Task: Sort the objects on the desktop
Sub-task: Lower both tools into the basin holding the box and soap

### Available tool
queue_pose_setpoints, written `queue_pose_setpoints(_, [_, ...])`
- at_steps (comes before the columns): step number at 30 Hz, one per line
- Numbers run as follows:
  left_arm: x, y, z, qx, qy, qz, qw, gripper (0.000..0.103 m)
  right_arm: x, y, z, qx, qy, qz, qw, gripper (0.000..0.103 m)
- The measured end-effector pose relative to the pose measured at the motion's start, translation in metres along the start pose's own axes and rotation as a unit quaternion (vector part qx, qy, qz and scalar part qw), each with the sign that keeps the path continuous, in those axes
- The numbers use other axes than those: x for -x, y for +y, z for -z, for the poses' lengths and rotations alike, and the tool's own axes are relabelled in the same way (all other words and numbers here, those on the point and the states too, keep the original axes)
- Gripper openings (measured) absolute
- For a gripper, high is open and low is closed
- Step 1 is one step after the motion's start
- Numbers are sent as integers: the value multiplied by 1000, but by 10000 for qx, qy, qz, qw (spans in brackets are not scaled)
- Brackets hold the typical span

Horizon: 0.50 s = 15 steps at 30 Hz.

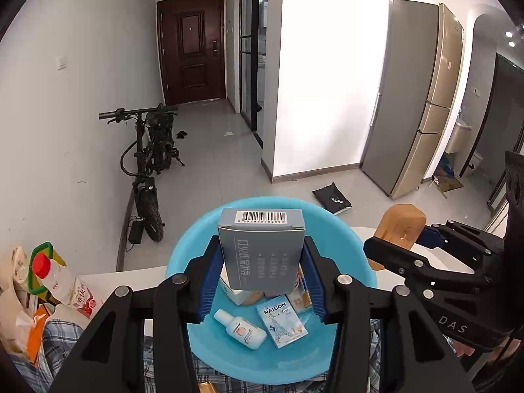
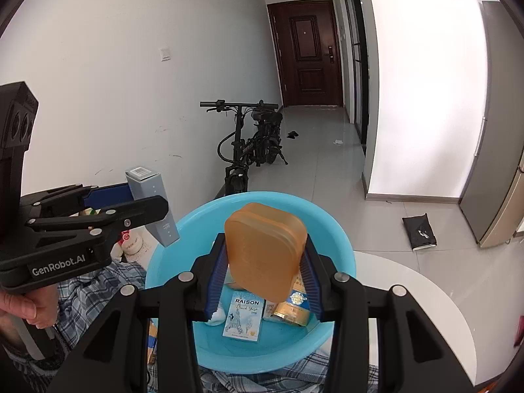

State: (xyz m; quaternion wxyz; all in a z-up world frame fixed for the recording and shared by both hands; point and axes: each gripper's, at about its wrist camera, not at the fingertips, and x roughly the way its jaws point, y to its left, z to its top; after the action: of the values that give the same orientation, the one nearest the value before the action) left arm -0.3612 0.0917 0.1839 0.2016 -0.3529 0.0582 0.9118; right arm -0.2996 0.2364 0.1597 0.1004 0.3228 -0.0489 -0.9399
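My left gripper (image 1: 262, 281) is shut on a grey box (image 1: 262, 249) with a barcode on top, held upright over the blue basin (image 1: 196, 249). My right gripper (image 2: 265, 281) is shut on an orange translucent case (image 2: 265, 249), also over the basin (image 2: 337, 239). In the basin lie a small white bottle (image 1: 240, 329), a RAISON packet (image 1: 281, 324) and a gold box (image 2: 293, 311). The right gripper with the orange case (image 1: 401, 226) shows at the right of the left wrist view. The left gripper with the grey box (image 2: 150, 203) shows at the left of the right wrist view.
The basin sits on a plaid cloth (image 1: 52, 344) on a white round table (image 2: 425, 301). A red-capped bottle (image 1: 59, 278) and snack bags stand at the left. A black e-bike (image 1: 150, 163), a black bag (image 1: 332, 196) and fridges (image 1: 412, 98) are beyond.
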Motion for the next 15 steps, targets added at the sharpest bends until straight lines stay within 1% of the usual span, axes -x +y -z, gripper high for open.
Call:
queue_pose_setpoints(4, [-19,5,-6,44,51,29,10000,49,-22,-12,-9,-243,228,-130,9994,41])
queue_pose_setpoints(6, [-31,8,-8,96,104,56,9999,49,-33,-17,-11,-314,319,-122,9989,41])
queue_pose_setpoints(10, [-58,18,-6,446,309,271,9982,49,-52,-29,-10,-449,500,-89,9977,41])
queue_pose_setpoints(12, [-73,19,-5,465,368,242,9979,49,-61,-34,-8,-550,636,-149,9964,41])
queue_pose_setpoints(15, [-96,21,-6,507,485,231,9973,49,-73,-39,-4,-525,742,-64,9958,41])
